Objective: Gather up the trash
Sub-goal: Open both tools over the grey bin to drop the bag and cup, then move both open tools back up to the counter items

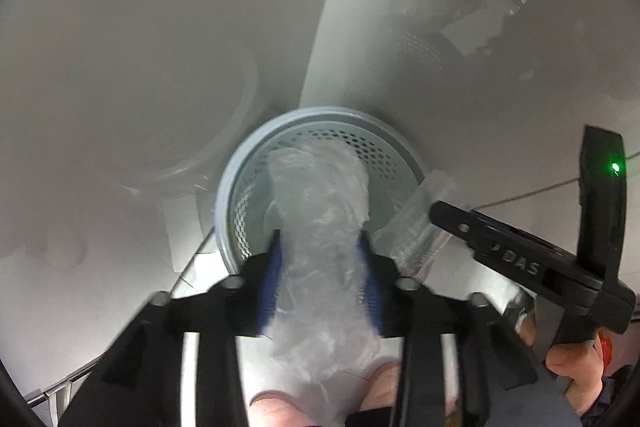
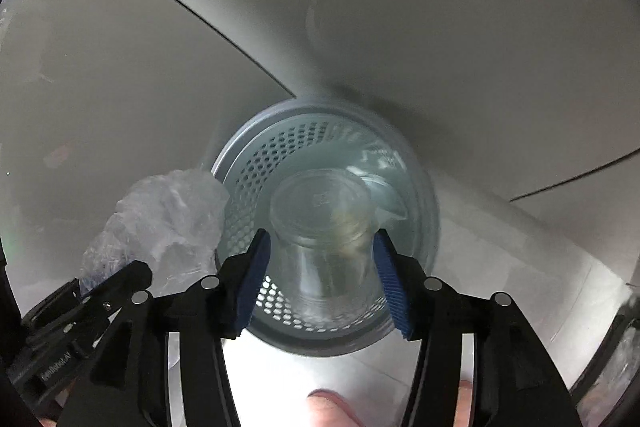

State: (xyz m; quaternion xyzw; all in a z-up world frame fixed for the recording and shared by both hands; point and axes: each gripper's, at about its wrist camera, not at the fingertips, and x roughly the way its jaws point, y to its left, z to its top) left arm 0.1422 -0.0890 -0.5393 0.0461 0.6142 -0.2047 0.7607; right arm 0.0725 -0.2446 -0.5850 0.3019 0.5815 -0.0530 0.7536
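Note:
A grey perforated trash basket [image 1: 234,187] stands on the floor below both grippers; it also shows in the right wrist view [image 2: 248,163]. My left gripper [image 1: 320,247] is shut on a crumpled clear plastic bag [image 1: 320,195] and holds it over the basket's mouth. The bag also shows in the right wrist view [image 2: 168,219]. My right gripper [image 2: 322,247] is shut on a clear plastic cup [image 2: 320,219], bottom pointing down over the basket. The right gripper [image 1: 444,215] and the cup [image 1: 416,223] also show at the right of the left wrist view.
A white wall and a grey panel [image 2: 140,87] rise behind the basket. Pale floor tiles [image 2: 500,267] surround it. The person's bare toes [image 2: 332,407] show at the lower edge.

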